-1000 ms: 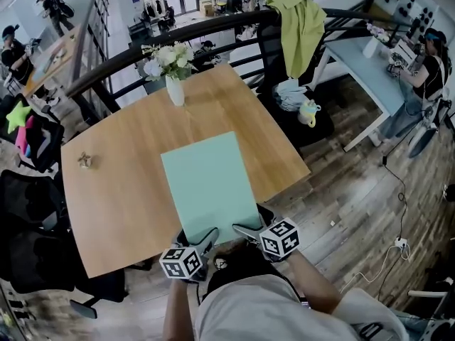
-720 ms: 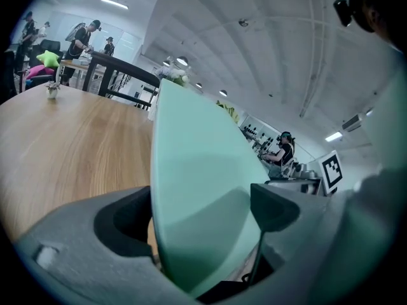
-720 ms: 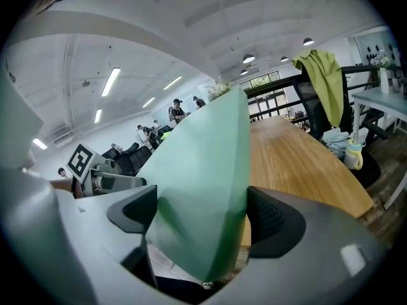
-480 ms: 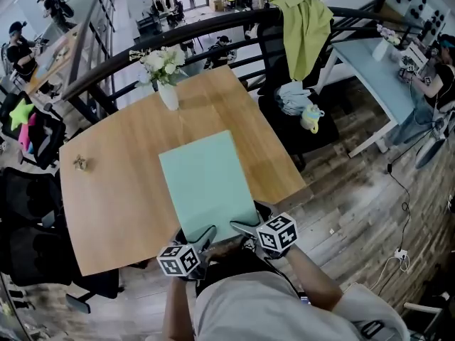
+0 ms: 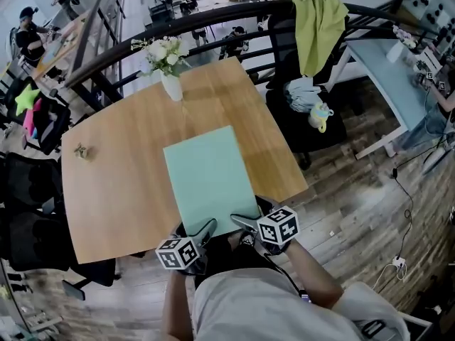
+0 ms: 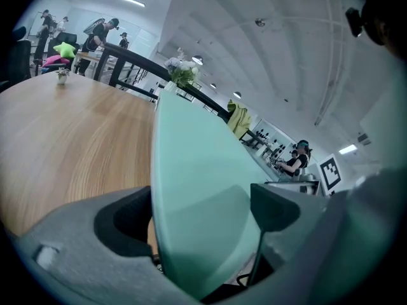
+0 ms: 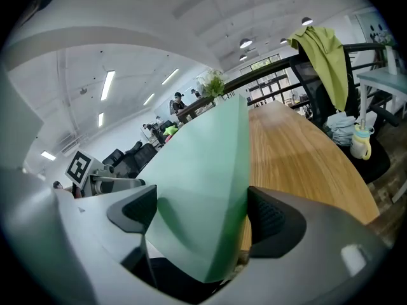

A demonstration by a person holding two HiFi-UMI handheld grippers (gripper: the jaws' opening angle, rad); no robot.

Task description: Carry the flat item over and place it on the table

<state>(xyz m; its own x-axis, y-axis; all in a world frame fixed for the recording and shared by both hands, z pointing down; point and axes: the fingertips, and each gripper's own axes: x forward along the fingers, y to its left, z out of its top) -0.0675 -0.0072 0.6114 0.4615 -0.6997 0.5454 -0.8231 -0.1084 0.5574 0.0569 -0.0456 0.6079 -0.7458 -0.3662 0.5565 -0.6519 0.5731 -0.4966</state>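
My left hand-held gripper (image 5: 197, 229) and right hand-held gripper (image 5: 249, 215) each clamp the near edge of the sheet (image 5: 210, 180) at 6 o'clock on the worktop (image 5: 121, 190). The sheet reaches toward 12 over the wood. At 12 beyond it, a vase (image 5: 170, 85) holds white flowers (image 5: 162, 54). At 10, a small trinket (image 5: 82, 150). At 2, off the worktop, a green cloth (image 5: 320, 20) hangs over a chair (image 5: 281, 30).

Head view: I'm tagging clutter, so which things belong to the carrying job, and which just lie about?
Job: pale green flat sheet, light wooden table, left claw, right claw.
Lying about: white vase of flowers, small brown trinket, yellow-green cloth.
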